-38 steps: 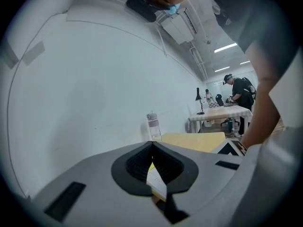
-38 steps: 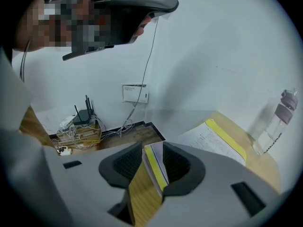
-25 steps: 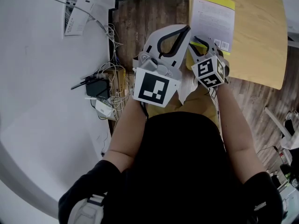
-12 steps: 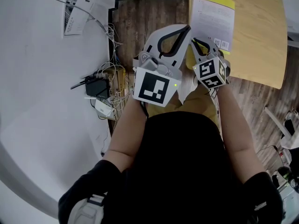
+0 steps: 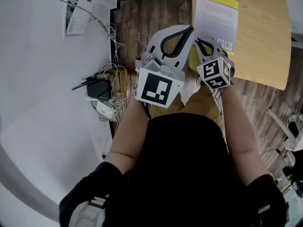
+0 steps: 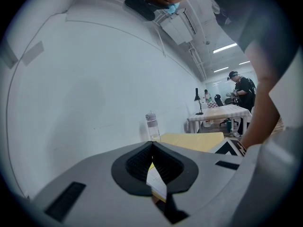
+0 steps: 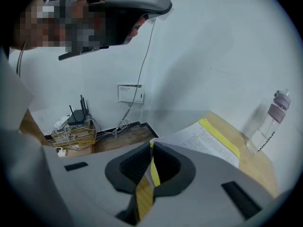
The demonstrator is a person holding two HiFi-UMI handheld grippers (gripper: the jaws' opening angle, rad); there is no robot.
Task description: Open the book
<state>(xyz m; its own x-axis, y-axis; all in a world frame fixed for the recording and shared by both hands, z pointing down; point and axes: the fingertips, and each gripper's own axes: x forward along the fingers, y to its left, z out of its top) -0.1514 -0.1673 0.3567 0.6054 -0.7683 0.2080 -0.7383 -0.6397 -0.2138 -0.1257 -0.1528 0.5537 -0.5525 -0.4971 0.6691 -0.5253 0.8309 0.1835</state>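
The book [image 5: 215, 18], its white page edged in yellow, lies on the wooden table [image 5: 265, 41] by the near left corner. My right gripper [image 5: 198, 40] is at that corner. Its jaws have just been closing and now stand shut on the book's yellow cover edge [image 7: 152, 171], which runs between the pads. My left gripper [image 5: 190, 29] is beside it with its tips together at the book's left edge. A strip of page [image 6: 157, 181] shows through the gap behind the left gripper's [image 6: 151, 144] tips. I cannot tell whether it pinches the book.
A clear bottle [image 7: 272, 119] stands at the table's far side against the white wall. On the wooden floor left of the table sit a router and tangled cables [image 5: 99, 89]. A wall box [image 5: 78, 15] hangs above them. Another person stands at distant tables [image 6: 241, 91].
The right gripper's jaws have narrowed from wide open to shut at the book's corner. The left gripper and the book have not moved.
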